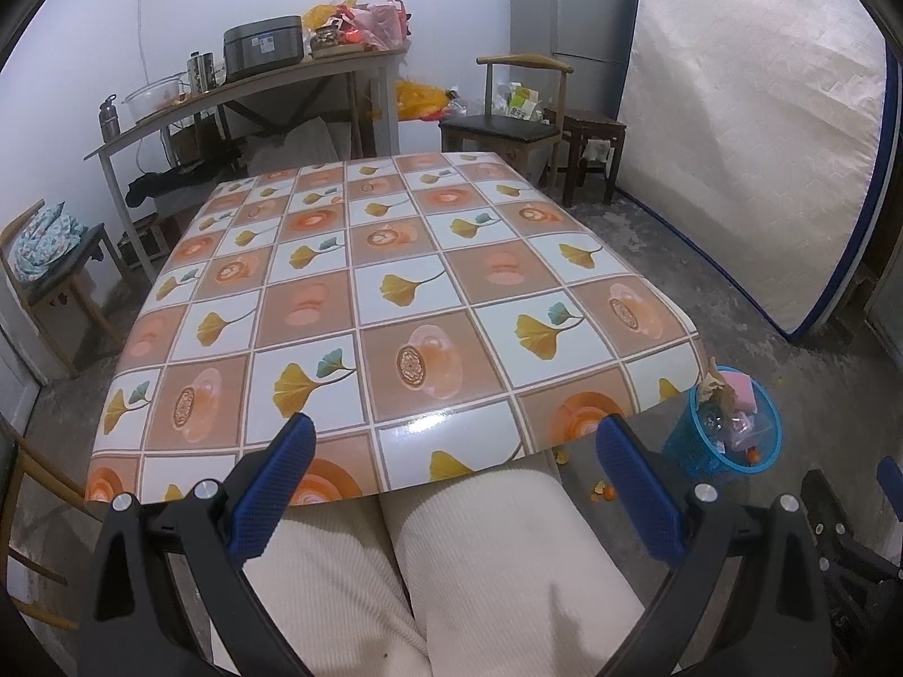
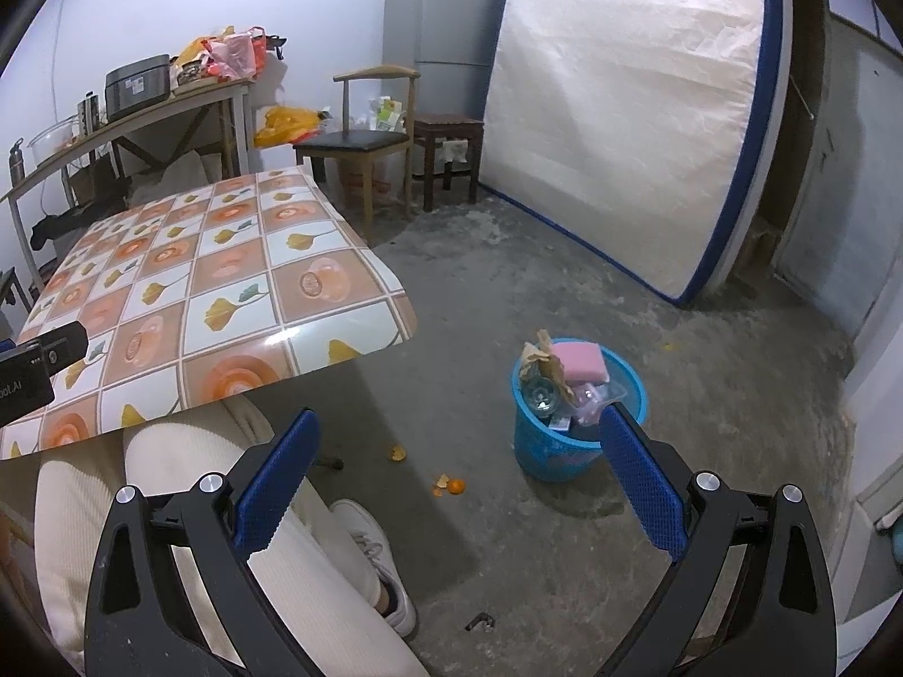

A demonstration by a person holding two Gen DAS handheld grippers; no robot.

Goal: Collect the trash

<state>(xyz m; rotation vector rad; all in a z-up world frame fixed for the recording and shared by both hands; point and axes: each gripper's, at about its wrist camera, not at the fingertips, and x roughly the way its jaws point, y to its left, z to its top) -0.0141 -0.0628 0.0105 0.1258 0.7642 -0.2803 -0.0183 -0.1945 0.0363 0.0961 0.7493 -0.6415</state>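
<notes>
A blue plastic trash basket stands on the concrete floor to the right of the table, holding a pink sponge, crumpled brown paper and clear plastic. It also shows in the left wrist view. Orange peel pieces and another scrap lie on the floor left of the basket. My right gripper is open and empty, held above the floor near the basket. My left gripper is open and empty over the person's lap at the near edge of the table.
The table has a tiled flower-pattern cover with nothing on it. The person's legs in cream trousers sit under its near edge. A mattress leans on the right wall. Chairs, a stool, a fridge and a cluttered side table stand behind.
</notes>
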